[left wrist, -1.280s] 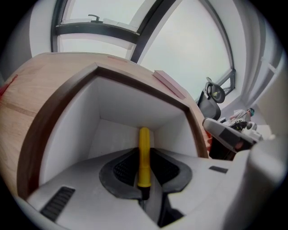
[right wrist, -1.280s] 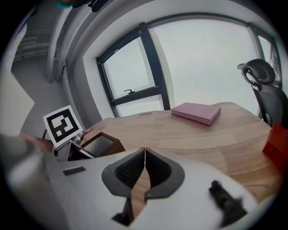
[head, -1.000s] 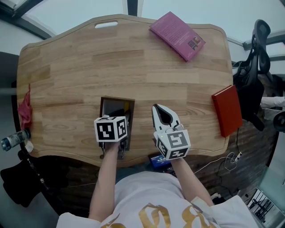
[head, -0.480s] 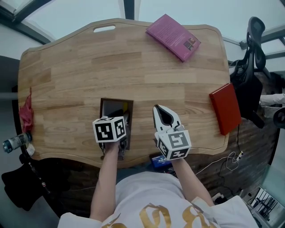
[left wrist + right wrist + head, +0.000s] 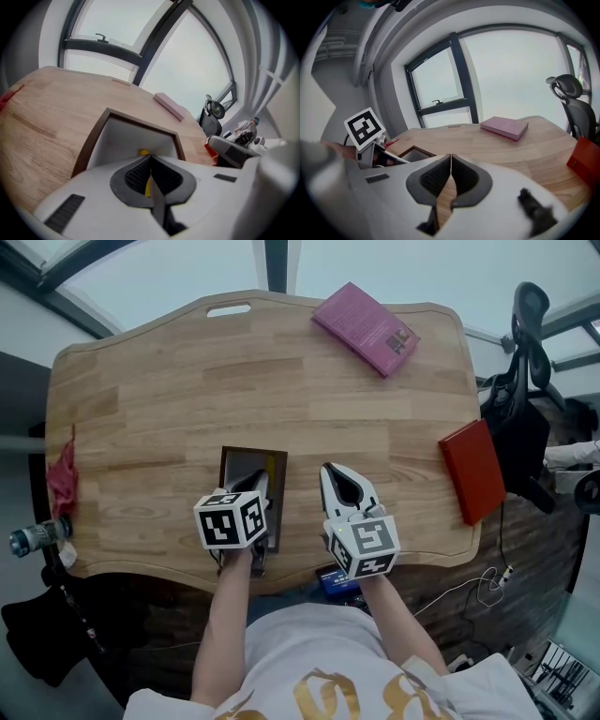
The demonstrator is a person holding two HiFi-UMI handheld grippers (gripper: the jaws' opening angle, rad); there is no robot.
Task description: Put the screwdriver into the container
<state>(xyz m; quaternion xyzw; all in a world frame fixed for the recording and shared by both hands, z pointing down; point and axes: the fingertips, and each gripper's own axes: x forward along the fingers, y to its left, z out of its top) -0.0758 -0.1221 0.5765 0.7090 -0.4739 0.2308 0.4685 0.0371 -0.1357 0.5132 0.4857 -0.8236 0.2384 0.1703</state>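
**Left.** My left gripper (image 5: 151,158): jaws pressed fully together with nothing pinched between them. A scrap of yellow shows just past the tips and again through the hollow behind them. I take it to be the screwdriver (image 5: 143,152), lying inside the container (image 5: 140,123) directly below and ahead of these jaws.

**Right.** My right gripper (image 5: 451,158): jaws likewise closed tip to tip and empty, with only bare desk (image 5: 511,150) visible through the gap. It sits just to the right of the container, apart from it.

**Surroundings.** Far ahead of both jaws lies a pink book (image 5: 366,317). A red book (image 5: 472,472) lies well to the right of the right jaws, at the desk's edge. A red cloth (image 5: 61,479) lies far to the left of the left jaws.

**Progress.** As I judge it, the screwdriver is in the container and free of my jaws, so the placing looks done. At most, the grippers remain to be drawn clear.

**Not visible.**
- The left gripper covers much of the container's interior in the head view, and it cuts off the near wall.
- Only the yellow part of the tool shows. Its shaft and tip are hidden, so I cannot tell how it lies or whether all of it rests inside.
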